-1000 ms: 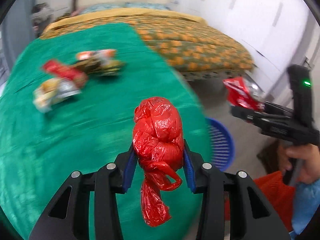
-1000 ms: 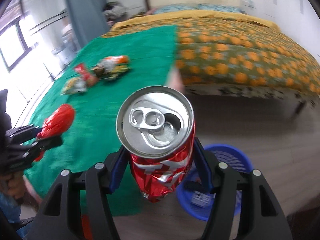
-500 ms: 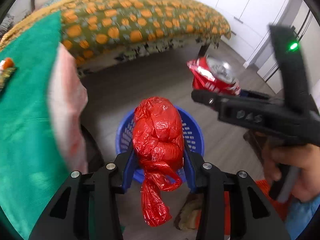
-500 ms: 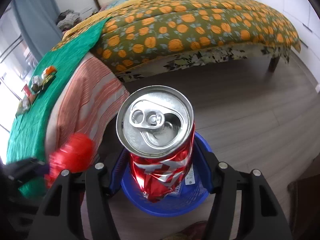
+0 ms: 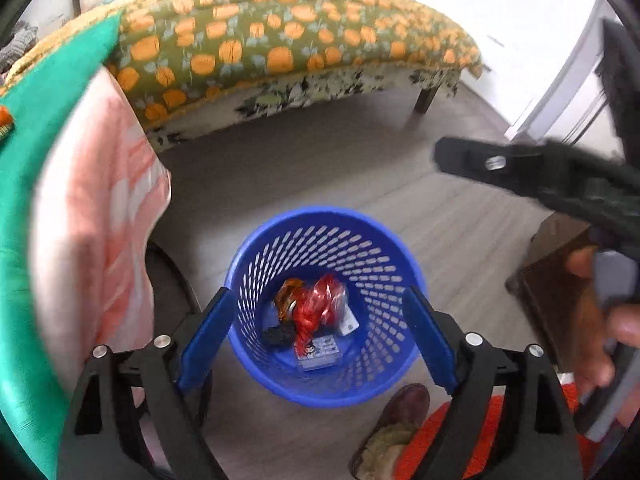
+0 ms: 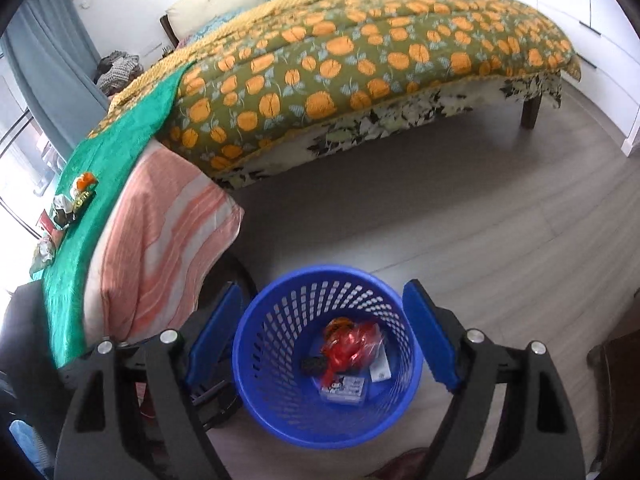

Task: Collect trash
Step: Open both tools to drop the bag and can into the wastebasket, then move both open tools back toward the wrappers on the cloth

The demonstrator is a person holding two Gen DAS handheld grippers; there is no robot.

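Observation:
A blue mesh basket (image 5: pixel 360 248) (image 6: pixel 280 320) stands on the floor right below both grippers. At its bottom lie a crumpled red plastic bag (image 5: pixel 314 314) (image 6: pixel 346 350), a small printed card and other scraps; I cannot pick out the red can there. My left gripper (image 5: pixel 318 338) hangs over the basket, jaws opening wide with nothing between them. My right gripper (image 6: pixel 320 336) is also above it, jaws opening and empty; its black body (image 5: pixel 520 176) shows in the left wrist view with a hand on it. Several wrappers (image 6: pixel 68 204) lie on the green cloth (image 6: pixel 120 152).
A bed with an orange-patterned quilt (image 6: pixel 360 48) fills the back, its leg (image 6: pixel 530 112) on the grey wood floor. A pink striped sheet (image 6: pixel 160 248) hangs beside the basket. A shoe (image 5: pixel 400 408), an orange rug (image 5: pixel 452 440) and a brown piece of furniture (image 5: pixel 556 288) lie near.
Both grippers swung from over the green cloth to above the basket. The left let go of the red bag and the right of the red can; both jaws now stand wide apart.

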